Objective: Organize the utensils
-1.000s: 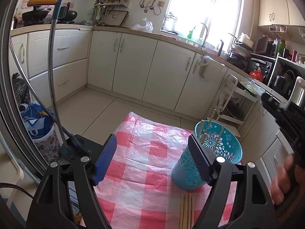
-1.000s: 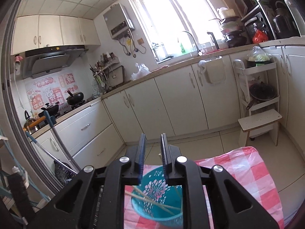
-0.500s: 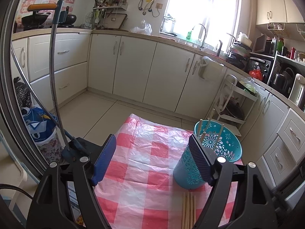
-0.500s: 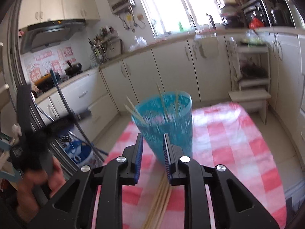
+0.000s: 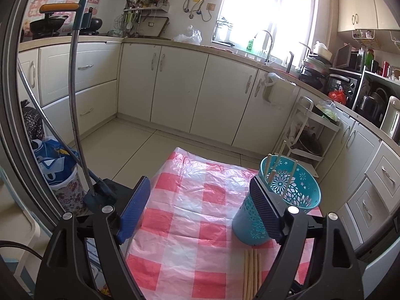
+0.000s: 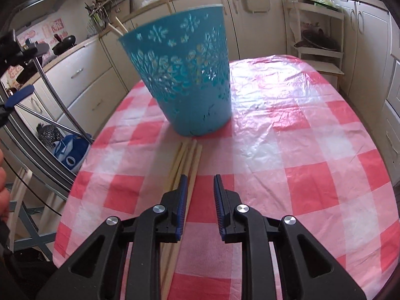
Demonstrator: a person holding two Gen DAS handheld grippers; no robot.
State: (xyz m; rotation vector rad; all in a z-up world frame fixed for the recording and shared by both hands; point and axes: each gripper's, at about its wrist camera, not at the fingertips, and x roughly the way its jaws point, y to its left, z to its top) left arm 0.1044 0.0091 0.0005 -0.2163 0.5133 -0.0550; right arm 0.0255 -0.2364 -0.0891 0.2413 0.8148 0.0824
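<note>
One teal perforated holder [image 6: 186, 75] stands upright on the tabletop [image 6: 312, 137], which is covered in a red-and-white checked plastic sheet. In the right wrist view it stands towards the far edge. Three or four chopsticks [image 5: 271, 175] rise above its rim in the left wrist view; the exact count cannot be told. One bundle of loose chopsticks [image 6: 186, 160], about five, lies flat on the tabletop just in front of the holder's base, running towards the near edge.

The left hand-held gripper [image 5: 200, 210] is level above the near edge, wide open and empty; its right finger overlaps the holder in view.

The right hand-held gripper [image 6: 199, 182] is tilted down over the bundle, jaws partly open and empty, its left finger over the sticks.
</note>
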